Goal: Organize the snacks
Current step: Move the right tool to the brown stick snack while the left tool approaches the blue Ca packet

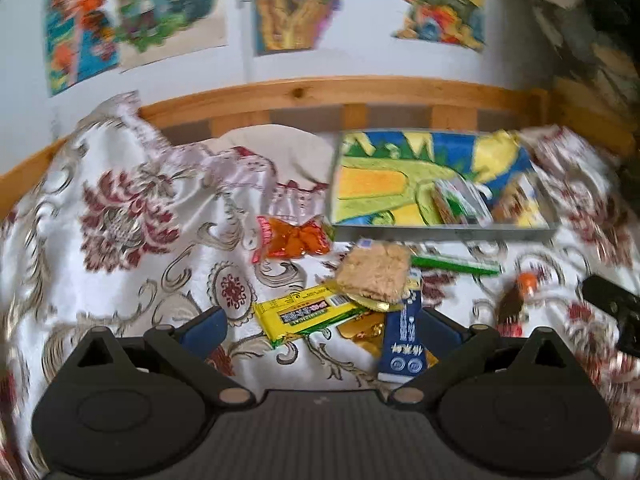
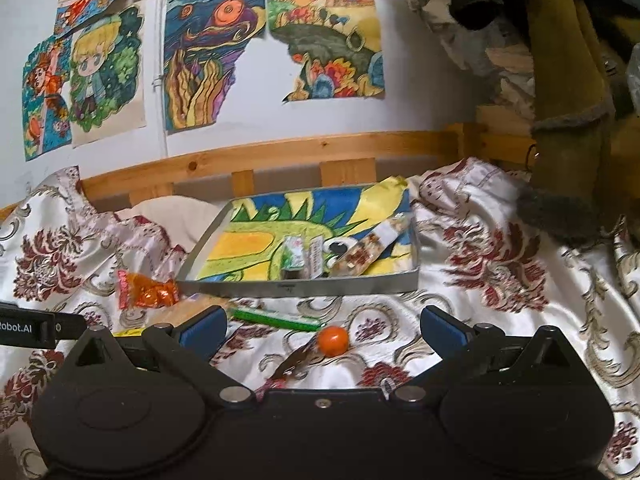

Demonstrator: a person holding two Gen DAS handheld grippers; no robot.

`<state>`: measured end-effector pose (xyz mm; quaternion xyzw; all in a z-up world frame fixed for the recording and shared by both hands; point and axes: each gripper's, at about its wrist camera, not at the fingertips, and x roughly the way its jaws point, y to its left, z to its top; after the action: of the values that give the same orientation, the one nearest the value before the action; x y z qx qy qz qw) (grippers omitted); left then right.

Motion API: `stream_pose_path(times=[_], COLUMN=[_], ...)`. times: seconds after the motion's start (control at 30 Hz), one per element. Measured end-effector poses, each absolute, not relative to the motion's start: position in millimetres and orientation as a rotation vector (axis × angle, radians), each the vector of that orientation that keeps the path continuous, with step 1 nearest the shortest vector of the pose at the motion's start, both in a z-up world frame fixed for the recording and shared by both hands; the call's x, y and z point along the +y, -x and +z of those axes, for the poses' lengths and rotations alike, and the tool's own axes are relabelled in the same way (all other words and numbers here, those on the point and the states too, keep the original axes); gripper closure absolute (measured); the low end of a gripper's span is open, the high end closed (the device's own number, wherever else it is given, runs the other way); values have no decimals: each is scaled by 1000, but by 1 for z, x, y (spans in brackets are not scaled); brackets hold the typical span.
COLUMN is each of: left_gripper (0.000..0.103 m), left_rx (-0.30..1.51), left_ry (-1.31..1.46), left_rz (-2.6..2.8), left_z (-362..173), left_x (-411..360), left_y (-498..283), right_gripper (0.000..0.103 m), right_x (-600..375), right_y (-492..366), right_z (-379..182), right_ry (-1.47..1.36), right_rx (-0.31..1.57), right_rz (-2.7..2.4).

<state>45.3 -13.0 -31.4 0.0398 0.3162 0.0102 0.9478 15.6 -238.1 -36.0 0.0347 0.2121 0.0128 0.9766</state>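
Left wrist view: the left gripper (image 1: 322, 322) is wide open and holds nothing, low over a pile at the frame's centre: a yellow bar (image 1: 308, 314), a blue packet (image 1: 402, 340), a gold wrapper (image 1: 366, 330) and a cracker (image 1: 374, 270) overlapping. The orange bag (image 1: 294, 236) lies just left of the tray (image 1: 440, 234), which already holds a few snacks. Right wrist view: the right gripper (image 2: 322, 326), equally open and empty, faces an orange ball (image 2: 333, 341) at lower centre, a green stick (image 2: 276, 318) beyond it. Likely risks: closing on the pile could catch two wrappers at once or crush the cracker; the ball may roll on the soft bed cover (image 2: 500, 280).
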Motion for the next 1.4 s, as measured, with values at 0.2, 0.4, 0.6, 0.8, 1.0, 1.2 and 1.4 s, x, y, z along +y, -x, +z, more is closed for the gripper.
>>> stream_pose_path(times=[0.2, 0.4, 0.6, 0.8, 1.0, 1.2, 1.4], left_gripper=[1, 1, 1, 1, 1, 1, 1], left_rx=[672, 703, 749, 716, 686, 813, 825], left_ry=[-69, 60, 36, -60, -141, -33, 38], left_rz=[-81, -48, -27, 22, 1, -201, -295], left_z=[-31, -48, -58, -65, -73, -83, -91], left_x=[5, 11, 6, -2, -12, -14, -16], left_y=[-60, -73, -85, -94, -108, -128, -136], right_gripper=[1, 1, 1, 1, 1, 1, 5], right_x=[-230, -223, -217, -202, -200, -206, -213], right_y=[-22, -33, -50, -68, -76, -90, -101], right_z=[-43, -53, -61, -70, -79, -89, -95], right_ry=[-89, -96, -90, 88, 142, 82, 26], right_rx=[469, 559, 612, 624, 638, 728, 747], right_rz=[88, 167, 199, 126, 203, 246, 275])
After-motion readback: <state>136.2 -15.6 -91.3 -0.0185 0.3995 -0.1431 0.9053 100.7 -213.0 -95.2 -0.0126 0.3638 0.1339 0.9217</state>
